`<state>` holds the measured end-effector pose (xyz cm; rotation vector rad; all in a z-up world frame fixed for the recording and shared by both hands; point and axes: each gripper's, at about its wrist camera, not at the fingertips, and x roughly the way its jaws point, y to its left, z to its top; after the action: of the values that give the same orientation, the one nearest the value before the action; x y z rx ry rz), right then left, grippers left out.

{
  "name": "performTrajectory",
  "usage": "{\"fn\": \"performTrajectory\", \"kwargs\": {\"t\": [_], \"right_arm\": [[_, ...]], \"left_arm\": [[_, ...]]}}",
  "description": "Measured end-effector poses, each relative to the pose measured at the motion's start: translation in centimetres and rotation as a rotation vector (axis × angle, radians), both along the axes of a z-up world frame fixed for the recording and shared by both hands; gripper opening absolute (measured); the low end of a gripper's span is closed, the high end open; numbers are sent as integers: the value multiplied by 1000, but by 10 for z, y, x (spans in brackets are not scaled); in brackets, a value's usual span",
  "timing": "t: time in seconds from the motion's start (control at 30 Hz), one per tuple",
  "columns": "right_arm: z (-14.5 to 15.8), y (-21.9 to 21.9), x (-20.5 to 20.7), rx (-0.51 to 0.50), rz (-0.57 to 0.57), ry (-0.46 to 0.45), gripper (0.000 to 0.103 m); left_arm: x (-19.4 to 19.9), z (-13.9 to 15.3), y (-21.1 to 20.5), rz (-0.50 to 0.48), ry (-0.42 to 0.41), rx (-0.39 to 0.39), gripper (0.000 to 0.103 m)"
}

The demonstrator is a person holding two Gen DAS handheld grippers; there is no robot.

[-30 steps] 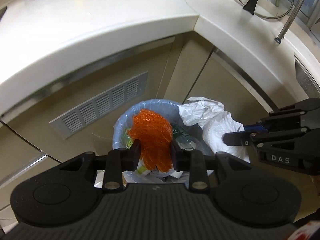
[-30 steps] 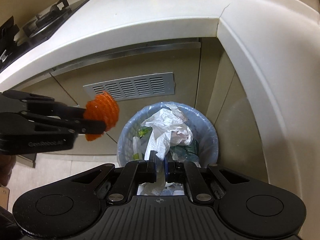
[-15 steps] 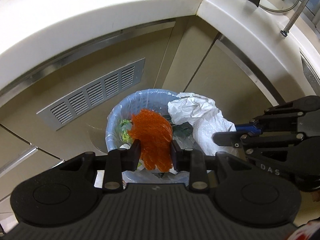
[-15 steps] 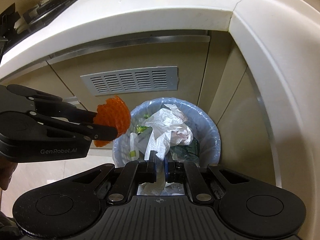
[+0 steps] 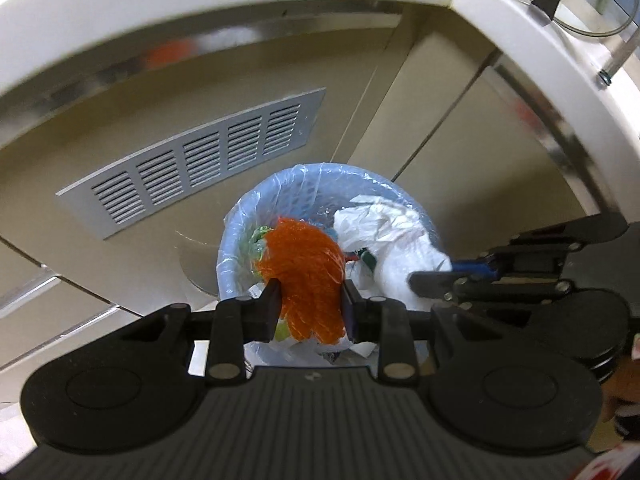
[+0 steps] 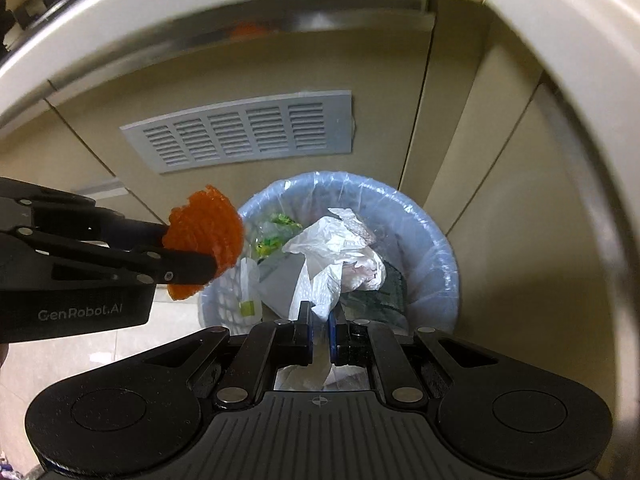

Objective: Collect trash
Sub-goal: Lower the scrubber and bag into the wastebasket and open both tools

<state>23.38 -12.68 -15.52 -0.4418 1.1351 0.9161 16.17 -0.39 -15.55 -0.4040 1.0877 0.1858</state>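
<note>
While the orange mesh net (image 5: 306,276) is bunching into a crumpled wad with no clear long axis, the left gripper (image 5: 310,308) is pinching it between both pads, holding it above the near left rim of the waste bin (image 6: 430,236). Its loose end is fanning out past the fingertips, toward the bin's mouth. Just to its right, the white plastic bag (image 6: 332,256) is hanging from the right gripper (image 6: 319,334), whose pads are pressing together on a thin fold of it; the bag's length is running away from the fingertips down into the bin, where its crumpled bulk is lying over green scraps and wrappers. The bin, lined with a clear liner, is standing on the floor against beige cabinet doors, below a grey vent grille (image 6: 244,134) and the curved white countertop edge (image 5: 200,4).
</note>
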Motion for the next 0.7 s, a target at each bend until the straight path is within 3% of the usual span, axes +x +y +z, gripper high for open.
{"fn": "performTrajectory", "kwargs": {"t": [0.27,0.4,0.7], "right_arm": [[-53,20,14,-26,17,60,8],[-73,26,17,-75,8,31,7],[-74,17,21,-49,-27,31,8]], "left_arm": [[14,-38,12,-23,45,9,28],[17,-48,13,-25,59,6,28],[20,-61,10,-37,62,-5,29]]}}
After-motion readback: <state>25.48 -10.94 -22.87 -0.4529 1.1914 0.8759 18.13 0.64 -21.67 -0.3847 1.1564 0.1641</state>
